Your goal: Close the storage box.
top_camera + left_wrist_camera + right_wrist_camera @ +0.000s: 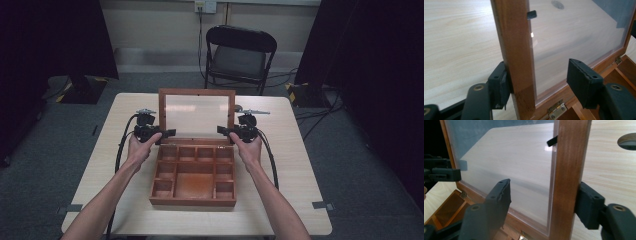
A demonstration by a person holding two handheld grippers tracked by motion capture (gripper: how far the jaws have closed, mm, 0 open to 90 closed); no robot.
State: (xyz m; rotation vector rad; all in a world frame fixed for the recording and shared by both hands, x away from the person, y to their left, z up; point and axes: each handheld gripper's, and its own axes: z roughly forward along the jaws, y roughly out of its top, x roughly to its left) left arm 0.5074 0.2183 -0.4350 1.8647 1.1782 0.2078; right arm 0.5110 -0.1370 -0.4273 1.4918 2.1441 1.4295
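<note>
A wooden box [192,182] with small compartments sits open in the middle of the pale table [300,165], and its glass-paned lid [196,114] stands upright at the far edge, hinged along the back. The person reaches in with both arms, one gripper to each side post of the lid frame, low down near the hinges.

The left gripper [159,133] straddles the left post. In the left gripper view the wooden post [515,57] sits between the jaws: the outer pad rests against its outside face, while the inner pad stands apart from it, over the glass pane [579,37]. So the jaws are around the post but not pinching it from both sides.

The right gripper [228,131] mirrors this at the right post [569,177]. In the right gripper view the outer pad touches the post's outside face, and the inner pad hangs clear of it in front of the glass, with a plain gap. A brass hinge [556,110] shows just below the left post.
</note>
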